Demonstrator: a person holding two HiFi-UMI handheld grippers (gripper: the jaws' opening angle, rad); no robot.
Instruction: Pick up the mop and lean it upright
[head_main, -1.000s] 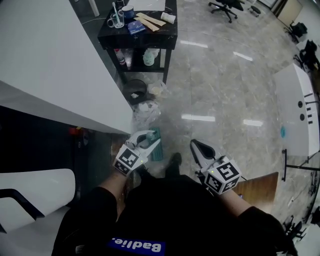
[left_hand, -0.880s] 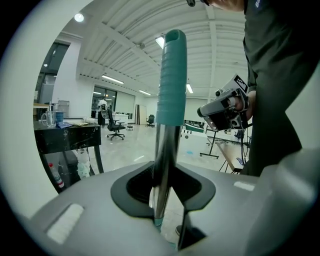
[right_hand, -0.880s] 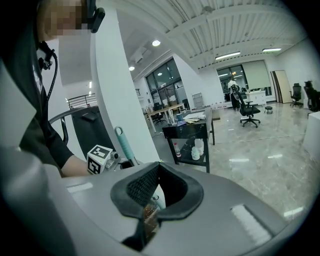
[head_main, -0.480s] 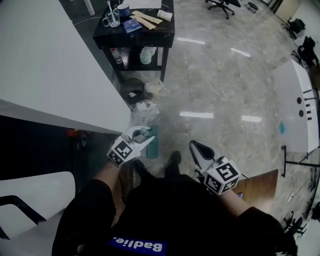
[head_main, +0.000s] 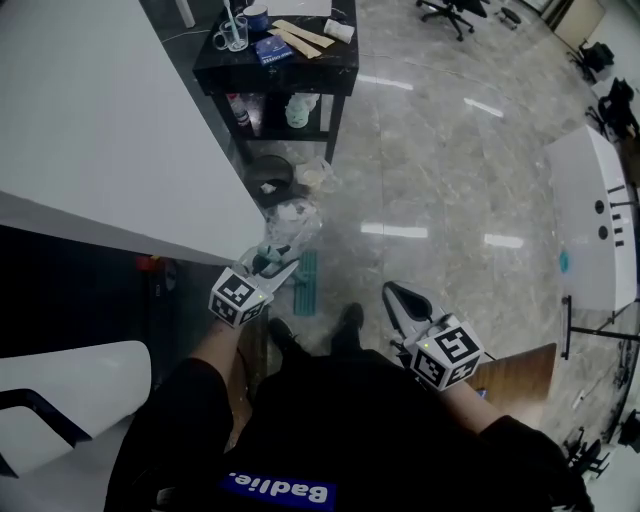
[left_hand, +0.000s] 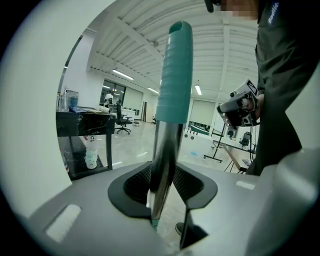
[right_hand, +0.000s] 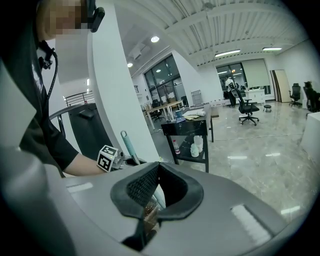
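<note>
The mop has a silver handle (left_hand: 164, 155) with a teal ribbed grip on top, and its teal head (head_main: 305, 285) rests on the floor. The handle stands upright between the pads of my left gripper (left_hand: 167, 186), whose jaws are opening while the pads still touch the handle. In the head view my left gripper (head_main: 272, 264) is close to the edge of the white wall (head_main: 120, 130). My right gripper (head_main: 398, 297) hangs at my right side, shut and empty; its own view shows the mop handle (right_hand: 129, 145) and the left gripper's marker cube (right_hand: 106, 158) beyond it.
A black side table (head_main: 337, 75) with cups, bottles and papers stands ahead by the wall. A dark bin (head_main: 270, 178) and a crumpled plastic bag (head_main: 290, 225) lie between it and the mop. My shoes (head_main: 350, 320) are just behind the mop head. White tables stand at the right.
My left gripper has moved left and slightly forward with the mop handle, closer to the white wall. The right gripper has hardly moved.
</note>
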